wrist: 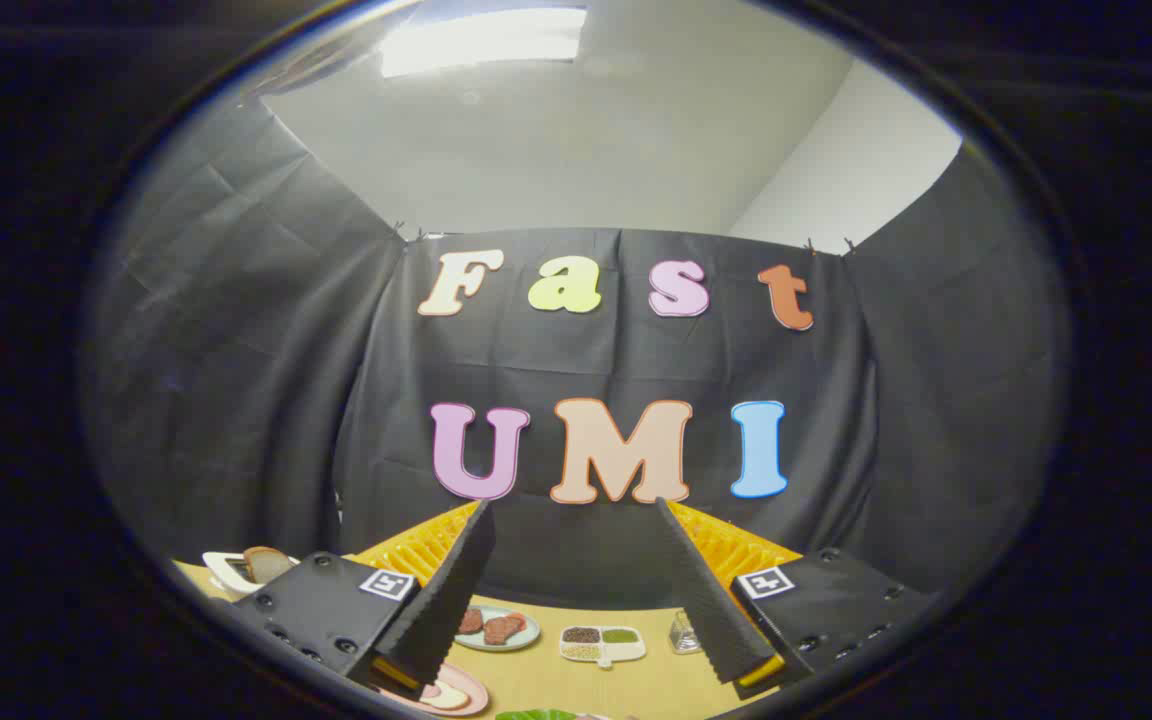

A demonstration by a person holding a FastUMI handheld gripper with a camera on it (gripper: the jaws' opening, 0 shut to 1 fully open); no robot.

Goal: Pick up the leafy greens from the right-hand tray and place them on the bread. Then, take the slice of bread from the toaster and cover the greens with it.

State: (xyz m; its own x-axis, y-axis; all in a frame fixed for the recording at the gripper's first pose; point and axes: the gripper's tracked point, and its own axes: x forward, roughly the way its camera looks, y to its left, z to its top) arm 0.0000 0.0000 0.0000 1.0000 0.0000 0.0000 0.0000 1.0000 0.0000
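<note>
Illumination comes from a ceiling light panel [484, 40] overhead, which is overexposed and glares. The white wall [576, 150] below it is evenly lit; the table [576, 680] is dimmer. Fisheye distortion bends straight lines strongly outward, and the outer rim is soft.

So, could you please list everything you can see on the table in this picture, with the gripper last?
Table: one, tan wood, under everything.
Toaster: one, white, far left beyond the left finger, a brown bread slice standing in it.
Plate of meat slices: one, pale plate, reddish slices, between the fingers.
Divided dish: one, white, dark, green and tan fillings, right of the meat plate.
Glass jar: one, clear, beside the right finger.
Pink plate: one, by the left finger's base.
Leafy greens: one bunch, green, nearest.
Gripper: one, jaws open, holding nothing.
</note>
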